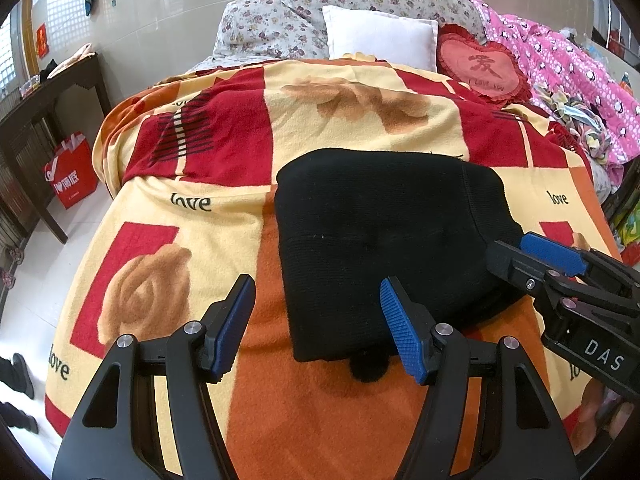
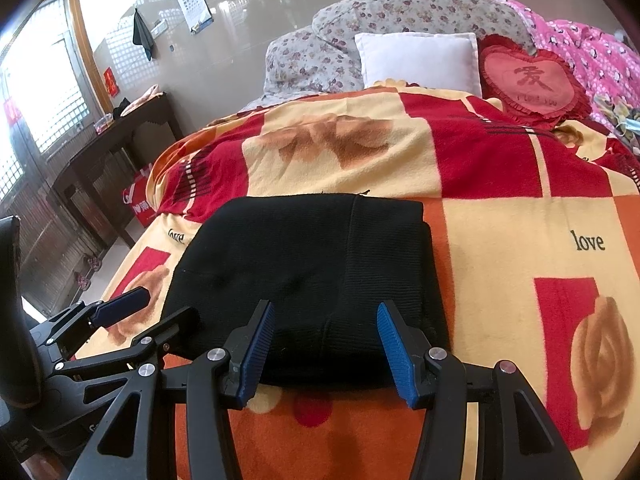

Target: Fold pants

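Observation:
The black pants [image 1: 384, 236] lie folded into a compact rectangle on the bed's patterned blanket [image 1: 192, 240]. They also show in the right wrist view [image 2: 304, 280]. My left gripper [image 1: 316, 324] is open and empty, just before the fold's near left corner. My right gripper [image 2: 326, 352] is open and empty, with its fingers over the fold's near edge. The right gripper also shows in the left wrist view [image 1: 532, 256], at the pants' right side. The left gripper shows at the left of the right wrist view [image 2: 132, 312].
Floral pillows [image 1: 320, 12], a white pillow [image 1: 380, 36] and a red heart cushion [image 1: 484, 68] lie at the head of the bed. A pink quilt [image 1: 572, 76] is heaped at the right. A dark wooden table [image 1: 44, 120] and a red bag [image 1: 74, 168] stand left of the bed.

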A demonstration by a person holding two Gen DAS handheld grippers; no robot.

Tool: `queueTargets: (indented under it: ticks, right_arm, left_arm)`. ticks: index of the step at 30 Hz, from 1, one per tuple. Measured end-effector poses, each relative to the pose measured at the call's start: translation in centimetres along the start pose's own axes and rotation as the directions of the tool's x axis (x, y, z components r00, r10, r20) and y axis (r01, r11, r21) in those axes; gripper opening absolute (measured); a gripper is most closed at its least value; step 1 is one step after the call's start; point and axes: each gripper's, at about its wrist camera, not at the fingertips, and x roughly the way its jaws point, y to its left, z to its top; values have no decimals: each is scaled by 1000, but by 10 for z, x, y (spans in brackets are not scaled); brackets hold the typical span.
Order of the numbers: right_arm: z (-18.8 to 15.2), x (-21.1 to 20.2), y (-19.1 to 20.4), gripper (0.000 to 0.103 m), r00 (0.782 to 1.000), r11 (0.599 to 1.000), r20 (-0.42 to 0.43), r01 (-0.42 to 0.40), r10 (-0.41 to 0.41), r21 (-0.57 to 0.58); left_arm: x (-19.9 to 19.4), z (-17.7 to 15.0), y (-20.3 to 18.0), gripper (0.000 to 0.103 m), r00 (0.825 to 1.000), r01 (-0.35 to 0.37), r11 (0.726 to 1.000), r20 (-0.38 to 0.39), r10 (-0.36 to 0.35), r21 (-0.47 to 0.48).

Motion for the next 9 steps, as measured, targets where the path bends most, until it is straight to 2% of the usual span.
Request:
queueTargets:
  ticks: [5, 9]
  right_arm:
    - [-1, 0, -3, 52, 1000, 1000, 1, -11, 11, 10]
    - [1, -7, -17, 52, 1000, 999, 14, 12, -13, 41]
  left_arm:
    - [-4, -1, -4, 65, 1000, 0, 1000, 24, 0, 17]
    - [-5, 1, -4, 65, 999, 4, 1000, 33, -5, 16]
